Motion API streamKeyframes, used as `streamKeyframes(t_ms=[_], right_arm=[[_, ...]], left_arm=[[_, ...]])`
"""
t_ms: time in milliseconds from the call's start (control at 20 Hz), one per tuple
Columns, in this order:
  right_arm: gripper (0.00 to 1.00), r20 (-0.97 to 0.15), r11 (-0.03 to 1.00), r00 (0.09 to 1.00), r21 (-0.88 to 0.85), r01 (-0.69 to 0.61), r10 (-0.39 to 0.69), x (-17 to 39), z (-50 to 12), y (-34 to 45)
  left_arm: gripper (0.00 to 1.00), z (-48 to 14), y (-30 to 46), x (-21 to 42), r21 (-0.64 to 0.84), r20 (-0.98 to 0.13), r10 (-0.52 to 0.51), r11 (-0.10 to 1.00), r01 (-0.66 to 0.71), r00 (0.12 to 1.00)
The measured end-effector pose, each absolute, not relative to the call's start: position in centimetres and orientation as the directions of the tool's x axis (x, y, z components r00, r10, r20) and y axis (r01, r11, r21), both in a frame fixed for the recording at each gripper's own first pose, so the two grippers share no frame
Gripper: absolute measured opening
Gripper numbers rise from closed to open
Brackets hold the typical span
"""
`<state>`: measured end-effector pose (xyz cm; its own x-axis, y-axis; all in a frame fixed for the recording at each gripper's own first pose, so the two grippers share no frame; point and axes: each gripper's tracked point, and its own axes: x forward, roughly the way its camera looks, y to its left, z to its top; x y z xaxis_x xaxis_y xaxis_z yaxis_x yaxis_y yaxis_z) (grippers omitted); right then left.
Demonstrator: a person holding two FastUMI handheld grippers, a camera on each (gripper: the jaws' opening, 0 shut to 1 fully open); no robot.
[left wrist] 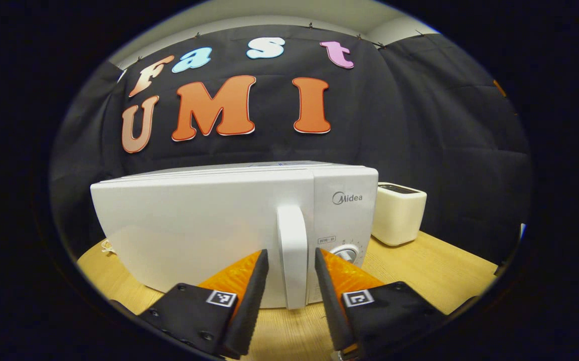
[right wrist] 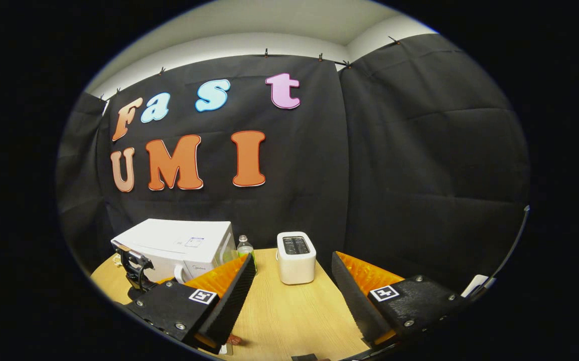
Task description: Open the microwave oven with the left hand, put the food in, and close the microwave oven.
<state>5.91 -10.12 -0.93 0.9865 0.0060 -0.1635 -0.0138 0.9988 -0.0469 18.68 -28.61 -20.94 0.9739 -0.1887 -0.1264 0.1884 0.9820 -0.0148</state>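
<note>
Both tongs spread | left tongs (left wrist: 292, 260) straddle microwave handle (left wrist: 293, 250), untouched | door closed

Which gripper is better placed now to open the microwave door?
The left gripper: its open fingers sit either side of the door handle of the microwave. The right gripper hangs open over the table, farther back.

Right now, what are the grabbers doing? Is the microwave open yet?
Left gripper open, fingers either side of door handle. Right gripper open, holding nothing. Microwave shut.
</note>
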Motion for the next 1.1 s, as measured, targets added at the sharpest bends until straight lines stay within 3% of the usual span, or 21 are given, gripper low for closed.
streamKeyframes(t_ms=[50, 100, 150, 350, 400, 450, 650, 750, 1100], right_arm=[[0.95, -0.168, 0.999, 0.986, -0.042, -0.017, 0.010, 5.9, -1.1, -10.2], [0.95, -0.175, 0.999, 0.985, -0.039, -0.017, 0.010, 6.0, -1.1, -10.3], [0.95, -0.183, 0.999, 0.983, -0.038, -0.016, 0.009, 6.0, -1.4, -10.4], [0.95, -0.203, 0.999, 0.979, -0.048, -0.020, 0.010, 5.5, -1.7, -10.5], [0.95, -0.213, 0.999, 0.977, -0.046, -0.028, 0.018, 5.3, -1.9, -10.3], [0.95, -0.225, 0.998, 0.974, -0.042, -0.038, 0.028, 5.0, -2.2, -9.9], [0.95, -0.229, 0.997, 0.973, -0.055, -0.056, 0.042, 4.7, -2.5, -9.2], [0.95, -0.224, 0.996, 0.973, -0.067, -0.066, 0.049, 4.7, -2.4, -8.7], [0.95, -0.231, 0.991, 0.965, -0.032, -0.133, 0.122, 4.5, -3.4, -3.6]], left_arm=[[0.44, -21.2, -28.7, 19.1, -0.020, -0.133, -0.190, 0.982, 0.189, 0.973], [0.47, -22.0, -29.1, 19.0, -0.010, -0.158, -0.186, 0.982, 0.187, 0.970], [0.31, -21.1, -29.2, 18.6, 0.002, -0.143, -0.189, 0.982, 0.191, 0.972], [0.19, -21.4, -29.5, 19.0, -0.013, -0.141, -0.194, 0.981, 0.194, 0.971], [0.10, -21.5, -29.3, 18.9, 0.011, -0.154, -0.204, 0.978, 0.209, 0.967], [0.19, -21.0, -29.4, 18.6, 0.006, -0.151, -0.211, 0.977, 0.215, 0.966], [0.17, -21.6, -29.1, 16.9, -0.074, -0.188, -0.229, 0.973, 0.219, 0.955], [0.17, -20.7, -28.0, 13.5, -0.072, -0.141, -0.214, 0.976, 0.205, 0.967], [0.17, -21.1, -24.6, 6.3, -0.046, -0.177, -0.327, 0.945, 0.324, 0.928]])
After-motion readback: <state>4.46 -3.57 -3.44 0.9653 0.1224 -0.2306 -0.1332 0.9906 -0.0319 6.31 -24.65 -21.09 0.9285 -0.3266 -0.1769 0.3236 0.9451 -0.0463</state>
